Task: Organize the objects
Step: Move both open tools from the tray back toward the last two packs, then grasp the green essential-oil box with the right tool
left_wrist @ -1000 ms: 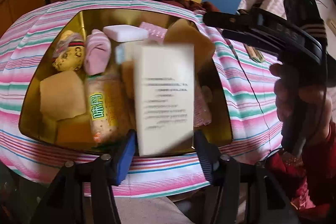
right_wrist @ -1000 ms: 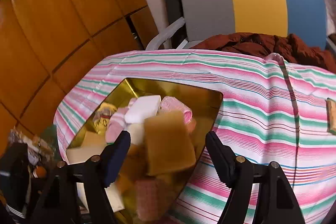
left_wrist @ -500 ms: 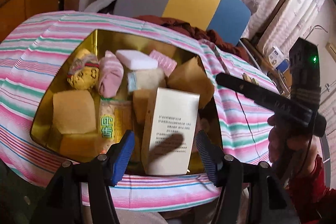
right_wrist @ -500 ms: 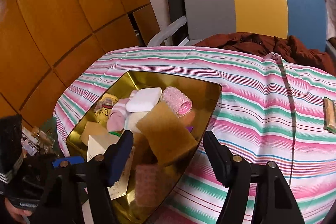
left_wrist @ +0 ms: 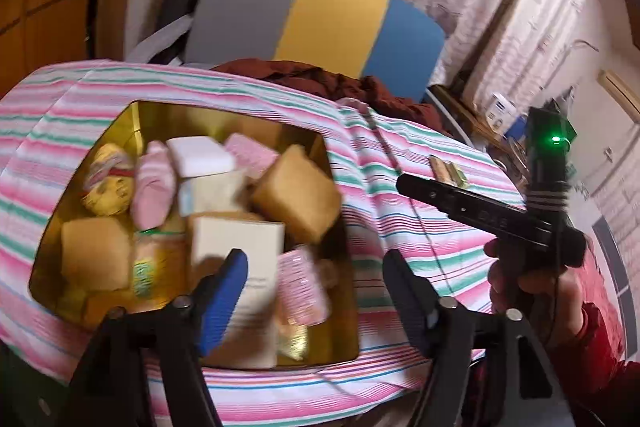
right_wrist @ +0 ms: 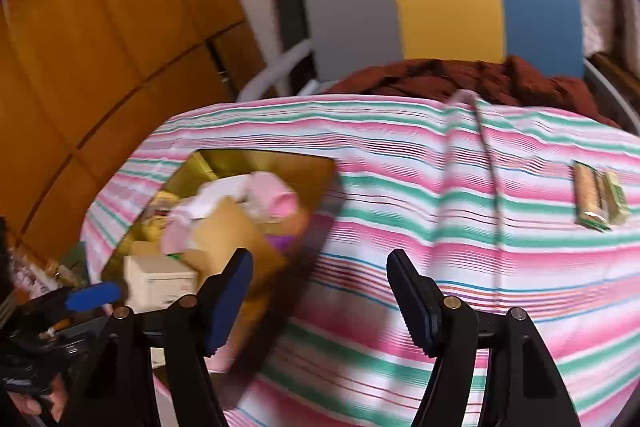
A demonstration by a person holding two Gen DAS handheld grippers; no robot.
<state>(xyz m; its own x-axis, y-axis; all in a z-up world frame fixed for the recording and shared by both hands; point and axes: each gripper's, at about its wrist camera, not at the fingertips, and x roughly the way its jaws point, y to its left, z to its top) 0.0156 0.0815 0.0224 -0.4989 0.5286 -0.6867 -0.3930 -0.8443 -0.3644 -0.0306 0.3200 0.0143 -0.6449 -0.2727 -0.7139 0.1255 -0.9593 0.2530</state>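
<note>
The left gripper (left_wrist: pixel 312 291) hangs released above the near edge of the gold tin (left_wrist: pixel 340 307); its jaws have just been opening, and the white box (left_wrist: pixel 240 247) now lies inside the tin among the sponges (left_wrist: pixel 296 193), a pink sock (left_wrist: pixel 154 183) and other small things, free of the pads. The right gripper (right_wrist: pixel 320 291) is also released, holding nothing, over the striped cloth of the worktop (right_wrist: pixel 480 227). Well apart from the tin, a pair of wrapped snack bars (right_wrist: pixel 598 201) lies on the cloth. I judge them light, with slick, crinkly wrappers and brittle contents, so a gentle pinch across the narrow middle of one bar looks safest.
</note>
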